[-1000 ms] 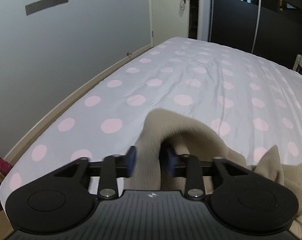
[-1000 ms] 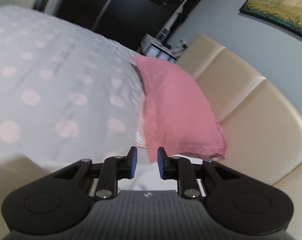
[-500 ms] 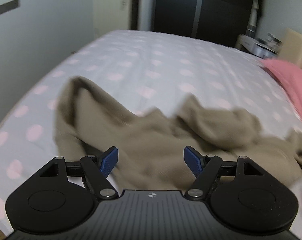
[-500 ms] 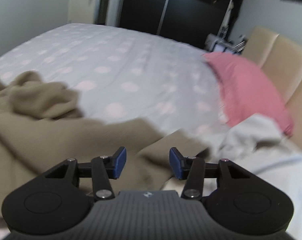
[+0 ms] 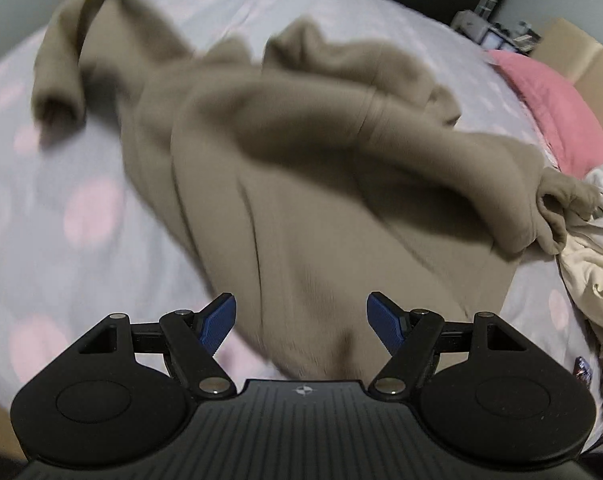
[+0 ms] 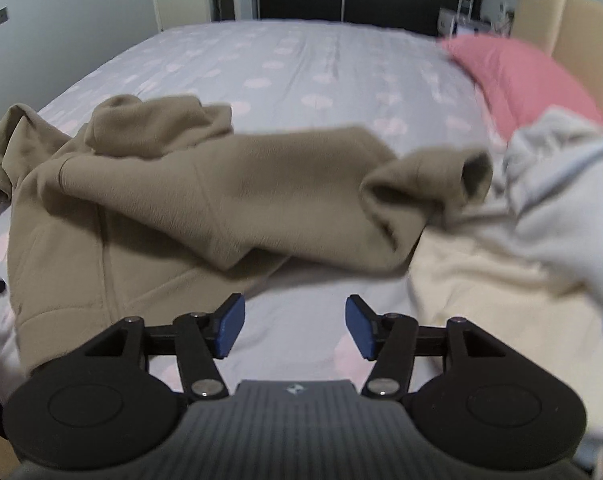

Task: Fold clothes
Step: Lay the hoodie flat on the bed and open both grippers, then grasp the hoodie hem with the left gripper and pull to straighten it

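My blue-padded black claws (image 5: 301,322); tan hoodie (image 5: 301,168); lilac sheet (image 6: 301,60), pink dots; pink pillow (image 6: 517,76); cream garments (image 6: 501,280).

We see a tan hooded sweatshirt (image 5: 301,184) spread loosely, unfolded, on the bed. Its hood is bunched at the far end, one sleeve crosses the body (cuff open, resting against the pale garments (image 6: 541,208) heaped beside it), the other sleeve curls off to the far left.
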{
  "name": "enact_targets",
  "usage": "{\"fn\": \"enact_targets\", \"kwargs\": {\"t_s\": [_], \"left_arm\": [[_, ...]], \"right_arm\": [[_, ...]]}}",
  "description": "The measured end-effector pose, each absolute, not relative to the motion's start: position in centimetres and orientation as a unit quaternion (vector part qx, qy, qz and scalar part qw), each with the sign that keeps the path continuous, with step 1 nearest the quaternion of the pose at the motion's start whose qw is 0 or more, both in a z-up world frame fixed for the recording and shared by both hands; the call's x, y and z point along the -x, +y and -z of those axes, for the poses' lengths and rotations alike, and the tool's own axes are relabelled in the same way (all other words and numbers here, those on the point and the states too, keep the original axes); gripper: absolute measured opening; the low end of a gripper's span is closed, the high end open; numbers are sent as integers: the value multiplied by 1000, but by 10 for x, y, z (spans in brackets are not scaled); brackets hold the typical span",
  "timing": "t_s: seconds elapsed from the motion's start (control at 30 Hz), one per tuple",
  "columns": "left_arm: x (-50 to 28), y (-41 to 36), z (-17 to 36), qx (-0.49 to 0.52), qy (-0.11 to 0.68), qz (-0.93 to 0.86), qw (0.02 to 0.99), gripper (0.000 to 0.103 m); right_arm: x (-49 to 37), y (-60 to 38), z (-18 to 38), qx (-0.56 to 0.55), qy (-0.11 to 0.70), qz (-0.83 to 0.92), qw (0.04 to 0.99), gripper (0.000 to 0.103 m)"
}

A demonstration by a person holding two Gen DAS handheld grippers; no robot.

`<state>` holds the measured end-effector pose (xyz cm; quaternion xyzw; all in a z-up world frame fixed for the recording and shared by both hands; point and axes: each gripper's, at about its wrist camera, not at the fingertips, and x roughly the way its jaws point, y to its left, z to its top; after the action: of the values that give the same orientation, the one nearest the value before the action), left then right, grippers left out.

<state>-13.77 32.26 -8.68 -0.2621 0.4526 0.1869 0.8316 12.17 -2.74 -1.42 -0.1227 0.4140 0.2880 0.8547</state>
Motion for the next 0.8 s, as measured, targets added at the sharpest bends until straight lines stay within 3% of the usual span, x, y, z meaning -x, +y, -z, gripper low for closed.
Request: {"fn": "enact_targets", "kwargs": {"t_s": [0.5, 0.7, 0.73, 0.8], "left_arm": [[140, 316, 146, 367, 467, -200, 779, 74], [130, 315, 157, 352, 476, -201, 780, 78], [128, 314, 157, 345, 475, -200, 785, 76], [126, 310, 154, 325, 468, -190, 800, 59]], "right_arm": [[-82, 24, 81, 161, 493, -366, 773, 59], [-86, 35, 89, 172, 500, -370, 764, 60], [-87, 37, 90, 174, 501, -370, 763, 60], [-88, 38, 92, 176, 501, -366, 764, 60]]}}
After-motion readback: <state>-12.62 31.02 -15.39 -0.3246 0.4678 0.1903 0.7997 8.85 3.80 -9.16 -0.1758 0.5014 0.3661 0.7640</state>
